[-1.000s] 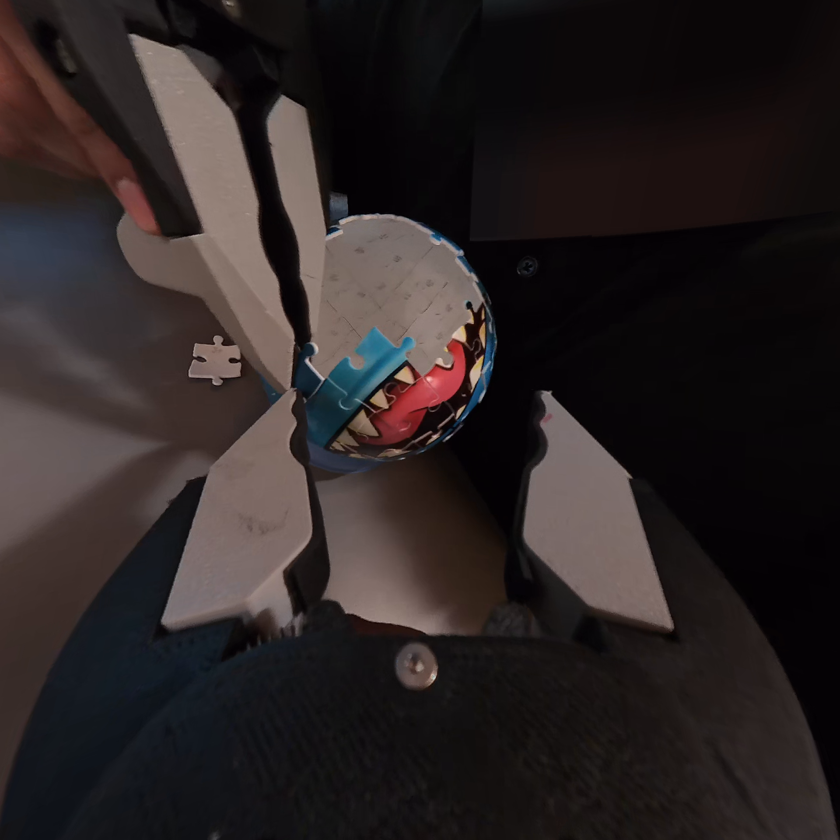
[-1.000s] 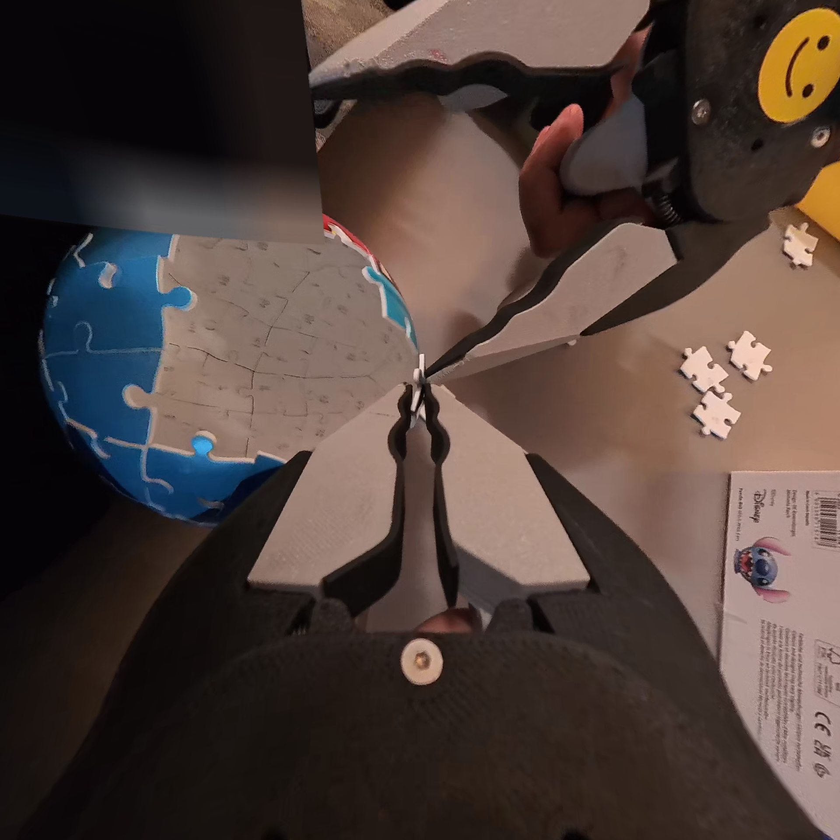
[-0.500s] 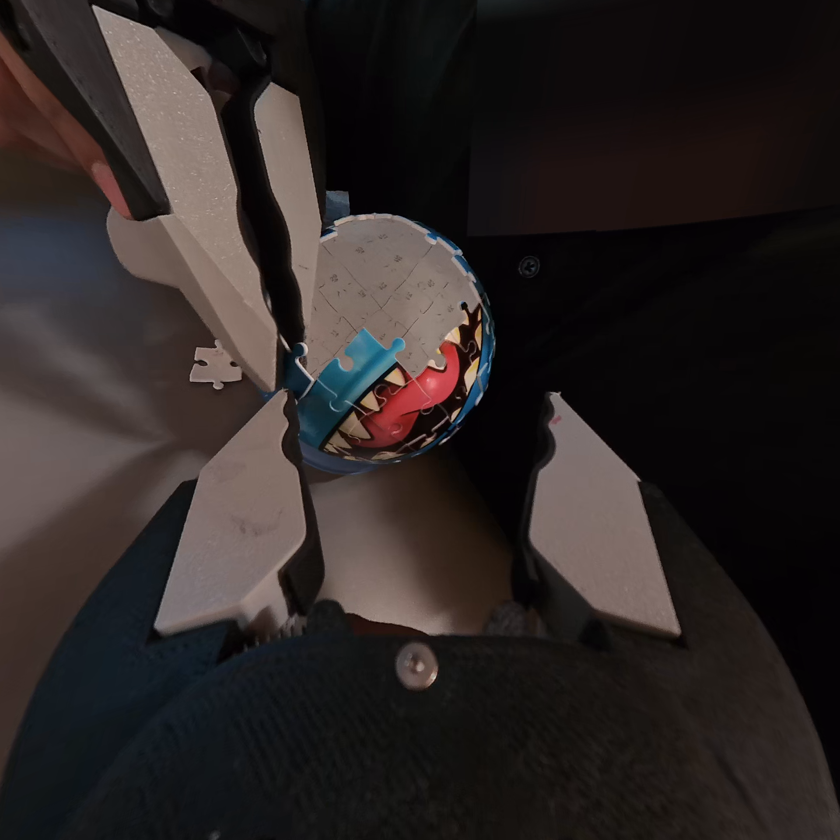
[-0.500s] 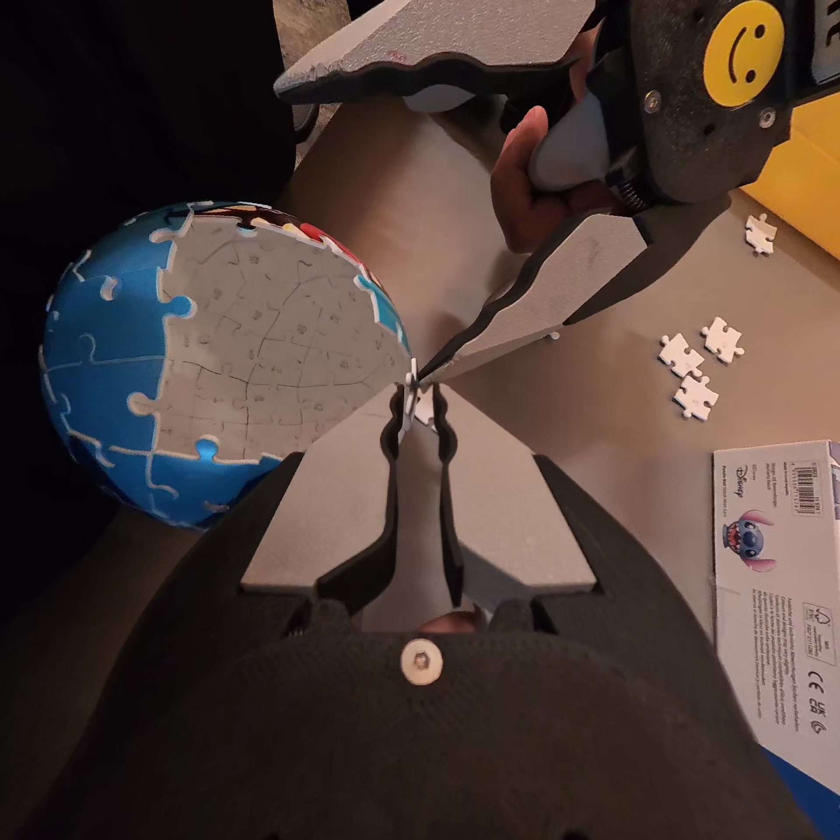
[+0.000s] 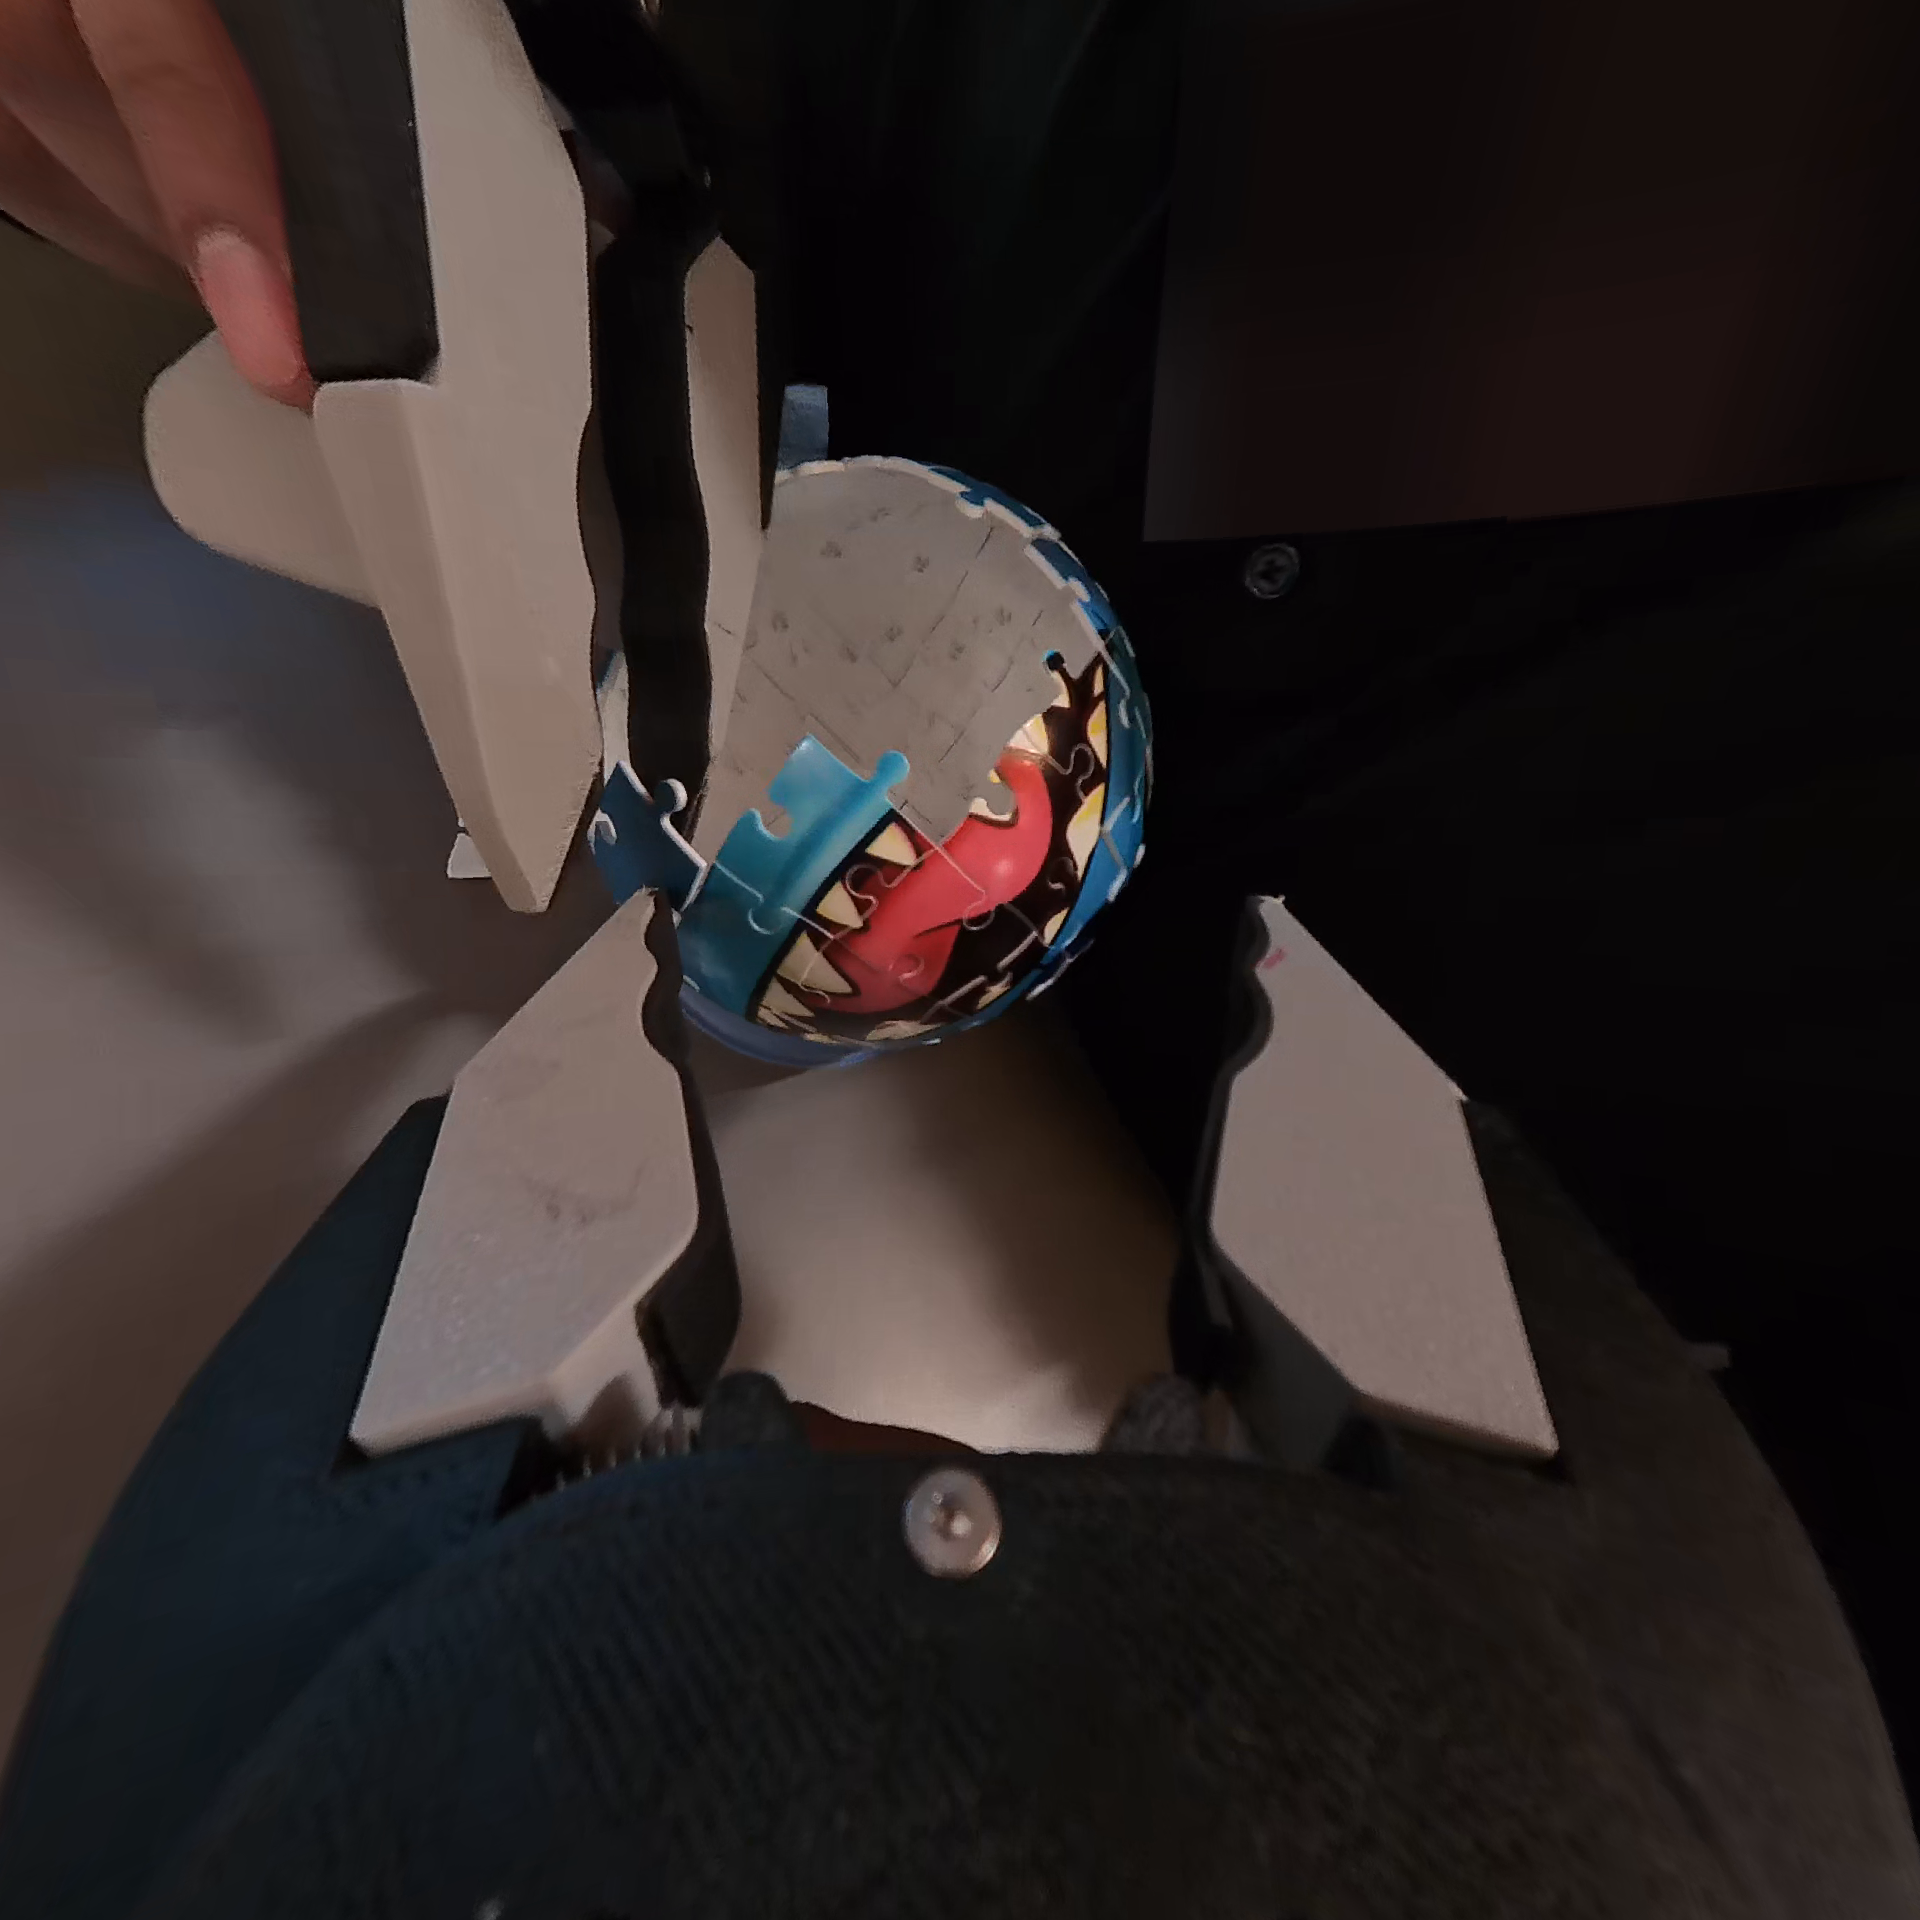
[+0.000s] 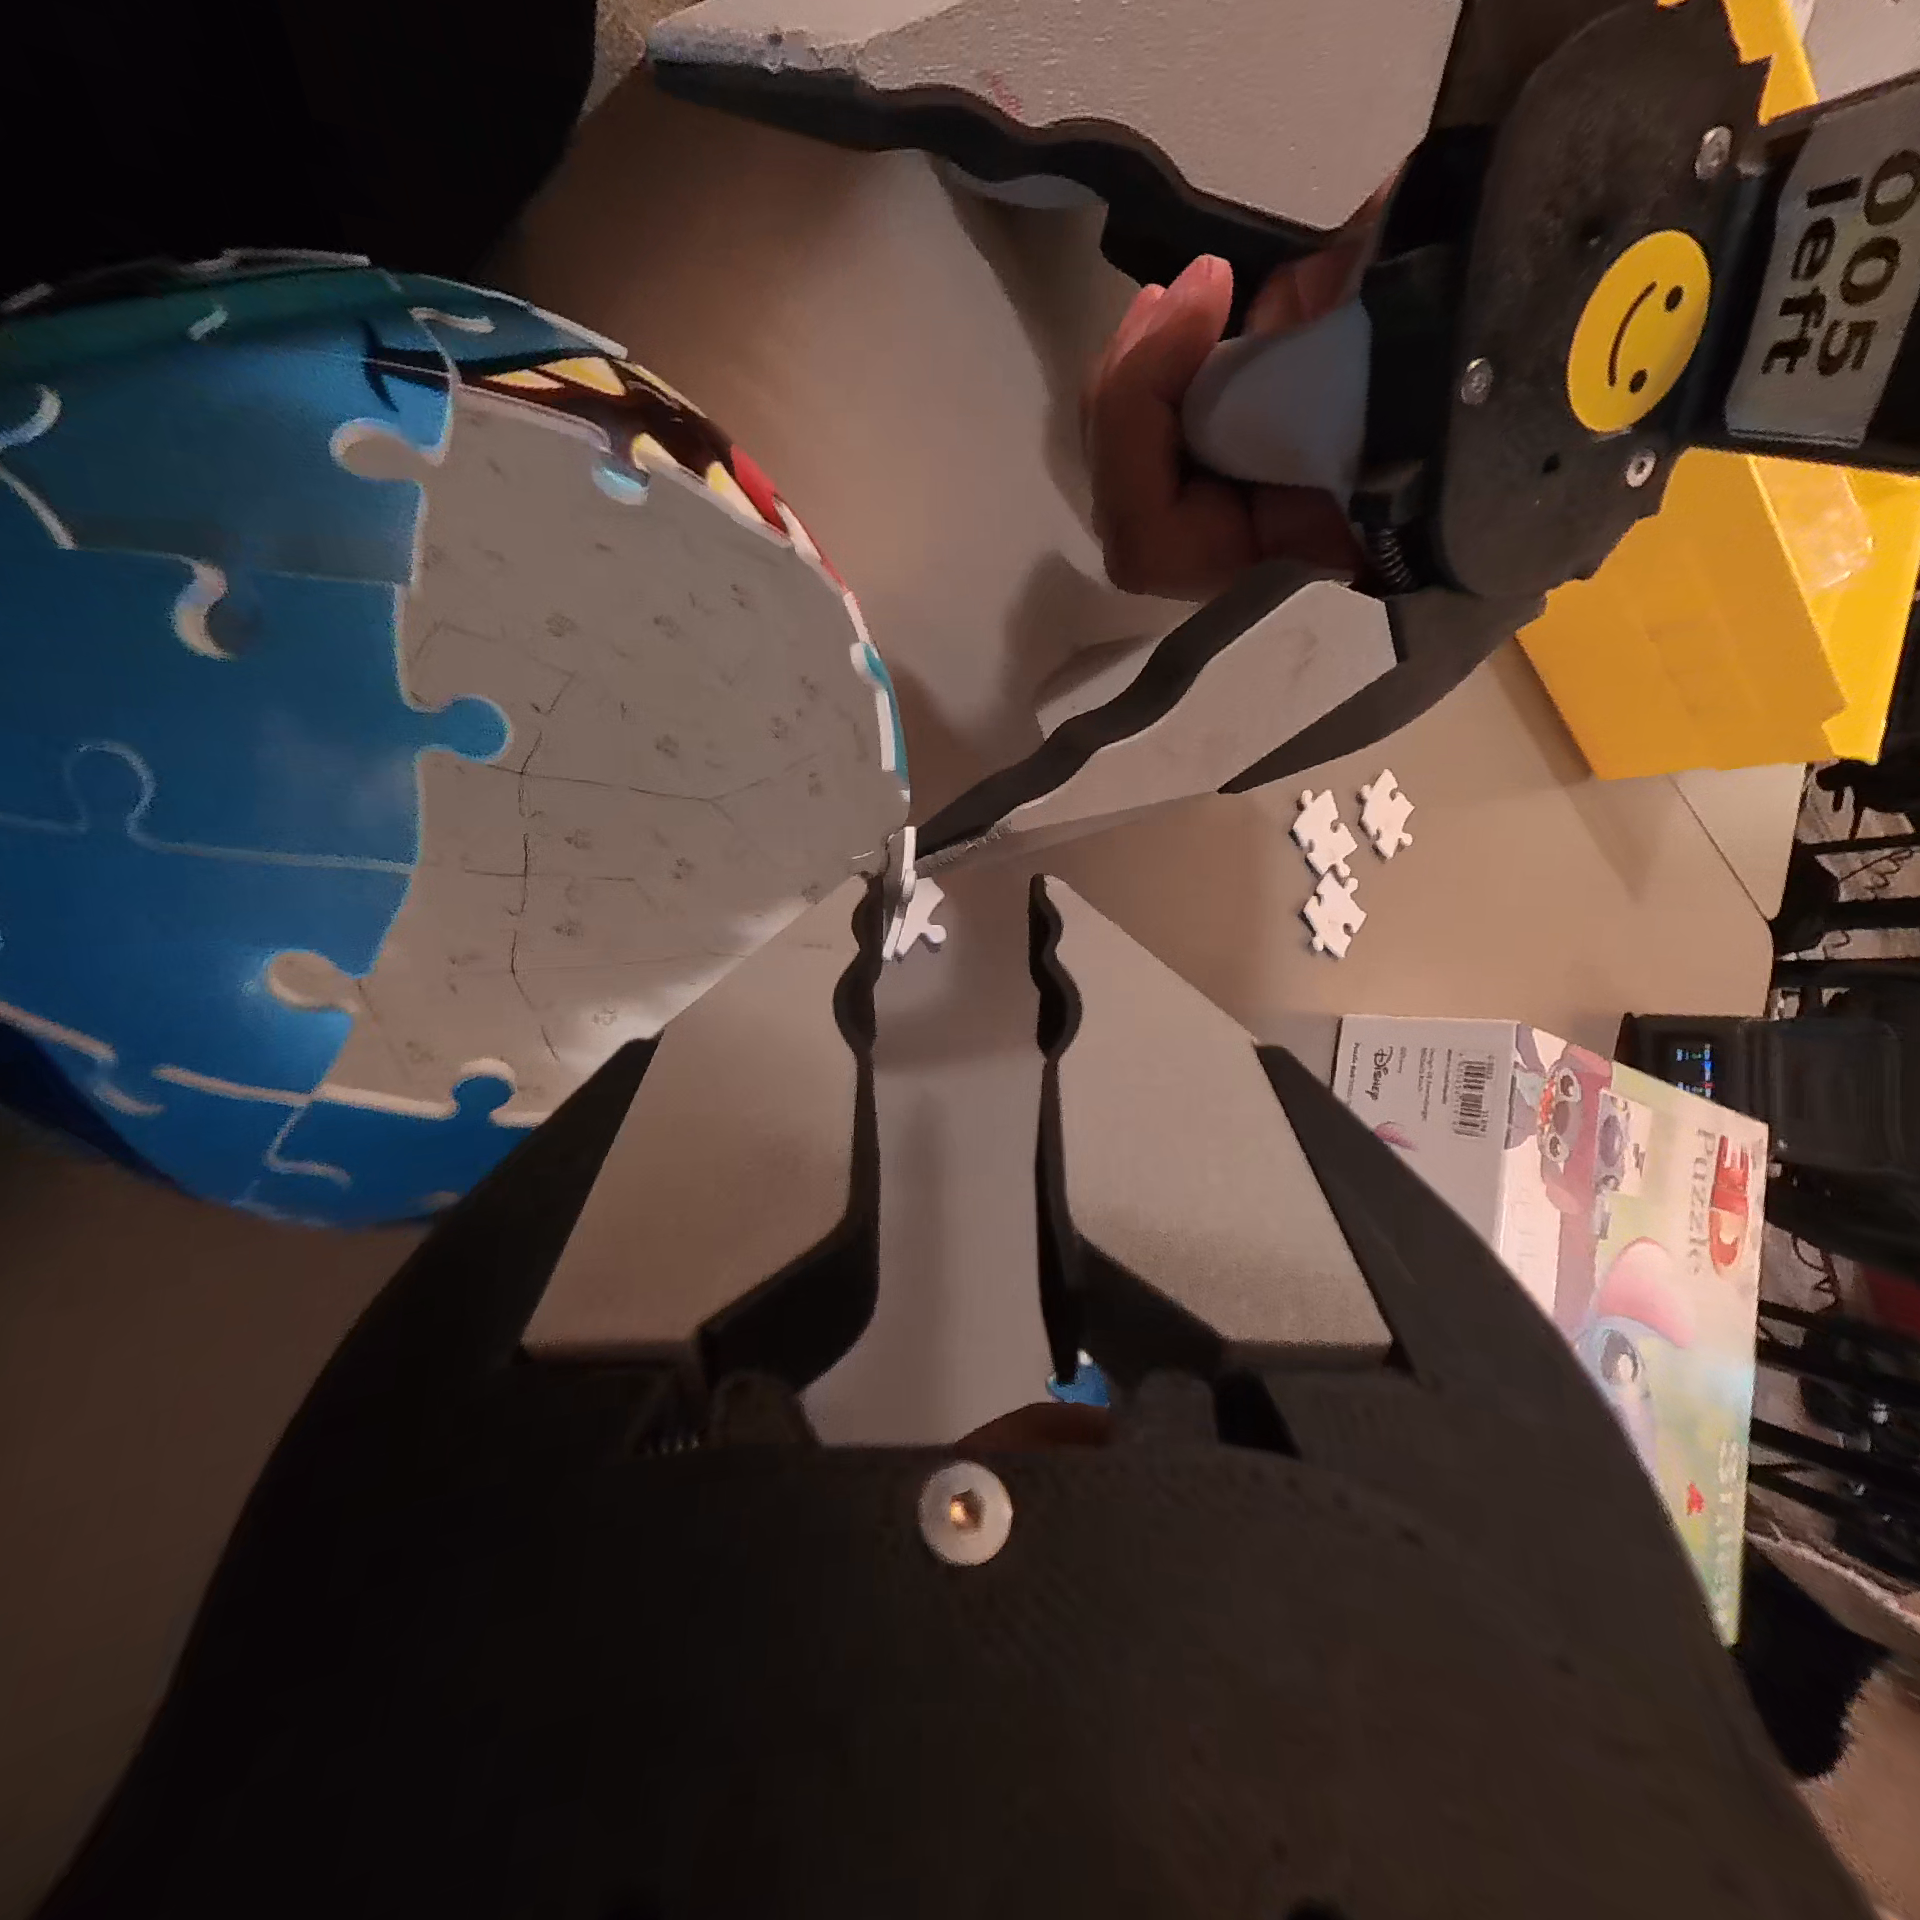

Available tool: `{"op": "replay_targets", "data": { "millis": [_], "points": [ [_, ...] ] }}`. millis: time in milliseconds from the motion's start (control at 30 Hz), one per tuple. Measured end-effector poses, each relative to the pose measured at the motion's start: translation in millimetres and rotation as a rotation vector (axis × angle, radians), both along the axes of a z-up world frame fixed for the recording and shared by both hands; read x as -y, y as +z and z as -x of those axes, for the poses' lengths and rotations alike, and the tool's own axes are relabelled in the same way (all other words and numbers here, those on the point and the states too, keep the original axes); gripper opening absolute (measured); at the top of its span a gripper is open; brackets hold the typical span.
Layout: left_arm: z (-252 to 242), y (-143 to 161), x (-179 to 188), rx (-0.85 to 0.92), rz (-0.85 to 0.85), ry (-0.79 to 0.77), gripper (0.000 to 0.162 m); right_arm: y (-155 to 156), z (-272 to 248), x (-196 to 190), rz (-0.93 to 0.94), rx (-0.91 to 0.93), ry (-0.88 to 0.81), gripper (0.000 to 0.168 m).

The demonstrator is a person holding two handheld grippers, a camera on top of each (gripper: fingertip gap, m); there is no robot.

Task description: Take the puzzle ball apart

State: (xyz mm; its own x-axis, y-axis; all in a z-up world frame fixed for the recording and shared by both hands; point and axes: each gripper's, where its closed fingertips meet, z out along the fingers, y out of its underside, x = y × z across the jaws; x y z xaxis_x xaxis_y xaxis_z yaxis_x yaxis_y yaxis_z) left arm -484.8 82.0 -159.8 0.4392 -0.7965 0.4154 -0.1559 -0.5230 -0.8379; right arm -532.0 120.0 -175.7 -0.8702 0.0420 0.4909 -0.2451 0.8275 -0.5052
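A beige table (image 6: 1195,987) bears three white puzzle pieces (image 6: 1345,857) (clustered), a puzzle box (image 6: 1558,1226), a yellow bin (image 6: 1714,623).

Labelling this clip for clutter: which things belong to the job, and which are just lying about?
Job: puzzle ball, loose piece at its rim, left gripper, right gripper, three white pieces.
Lying about: puzzle box, yellow bin.

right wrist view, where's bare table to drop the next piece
Bare table between the three loose pieces and the puzzle box; also between the puzzle ball and the hand. Crowded around the right gripper tips at the ball's rim.
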Motion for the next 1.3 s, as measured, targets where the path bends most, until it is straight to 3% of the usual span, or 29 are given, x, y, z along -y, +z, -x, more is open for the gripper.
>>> {"op": "replay_targets", "data": {
  "millis": [600,967,1067,1133,1300],
  "points": [
    [-1.6,-2.1,-0.1,-0.034,-0.005,0.005,0.104,-0.8,0.4,5.7,-0.047,-0.011,0.081,0.029],
    [-3.5,-2.2,3.1,-0.062,-0.010,0.008,0.108,4.4,7.9,6.4,0.019,-0.011,-0.002,0.044],
    [-5.3,-2.3,2.7,-0.068,-0.012,0.011,0.111,7.1,8.6,7.4,0.043,-0.004,-0.019,0.043],
    [-5.6,-3.6,1.4,-0.083,-0.015,0.022,0.111,3.2,3.1,7.5,0.027,-0.010,0.011,0.032],
    [-6.0,-3.8,1.8,-0.079,-0.013,0.016,0.113,2.0,1.8,4.9,0.026,0.025,0.014,0.031]
  ]
}}
